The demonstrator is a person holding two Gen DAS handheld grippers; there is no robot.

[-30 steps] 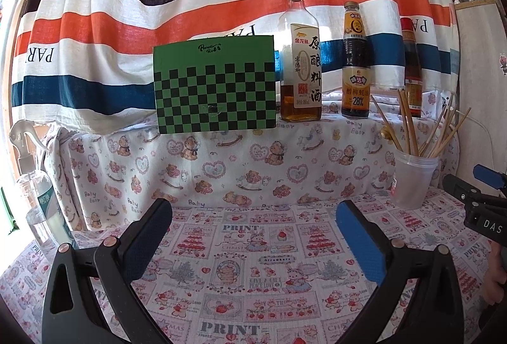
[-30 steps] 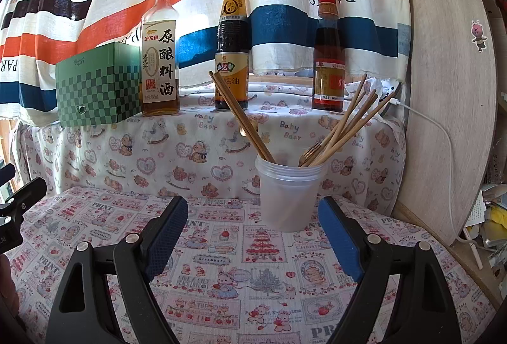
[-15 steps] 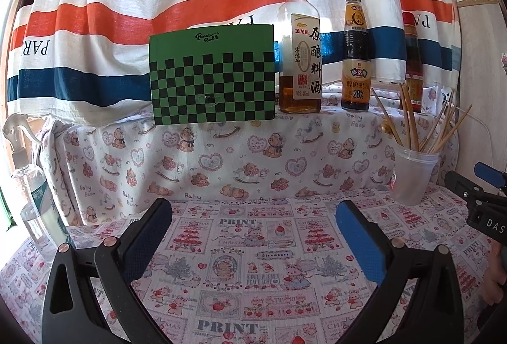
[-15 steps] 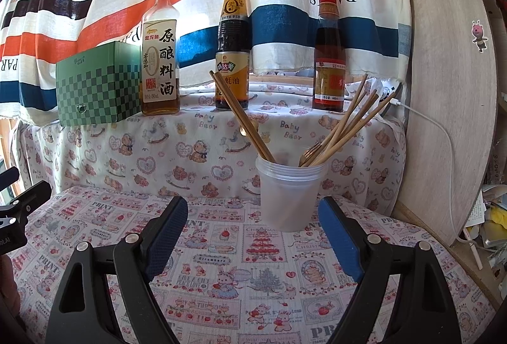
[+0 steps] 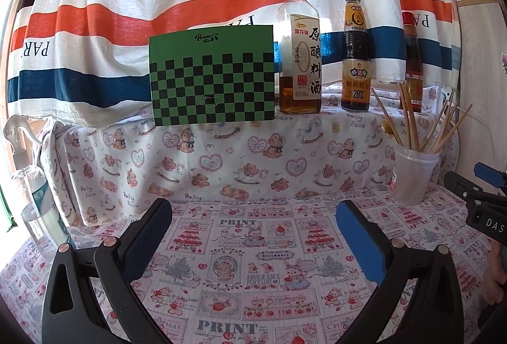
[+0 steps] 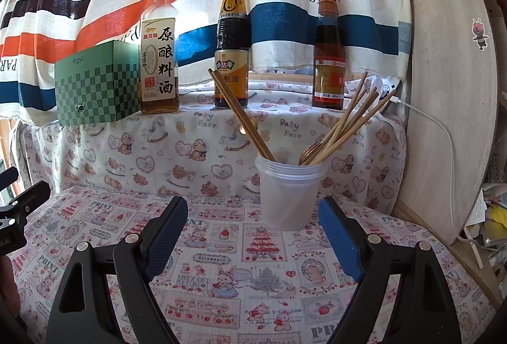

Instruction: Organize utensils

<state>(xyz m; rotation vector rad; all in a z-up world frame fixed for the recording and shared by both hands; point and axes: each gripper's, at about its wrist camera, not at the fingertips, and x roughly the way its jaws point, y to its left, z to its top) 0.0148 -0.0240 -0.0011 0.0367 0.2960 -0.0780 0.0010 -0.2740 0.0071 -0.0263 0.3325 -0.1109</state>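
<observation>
A translucent plastic cup stands on the printed tablecloth and holds several wooden chopsticks and a wooden fork. It also shows at the right in the left wrist view. My right gripper is open and empty, just in front of the cup. My left gripper is open and empty over the cloth, well left of the cup. The right gripper's tip shows at the right edge of the left wrist view.
On the raised shelf behind stand a green checkered box, a cooking wine bottle, a dark sauce bottle and a red-capped bottle. A spray bottle stands far left. A wooden board and white cable are on the right.
The left gripper has pulled back and tilted a little, so the shelf and box sit higher and farther in its view. The right gripper has hardly moved. Both stay open.
</observation>
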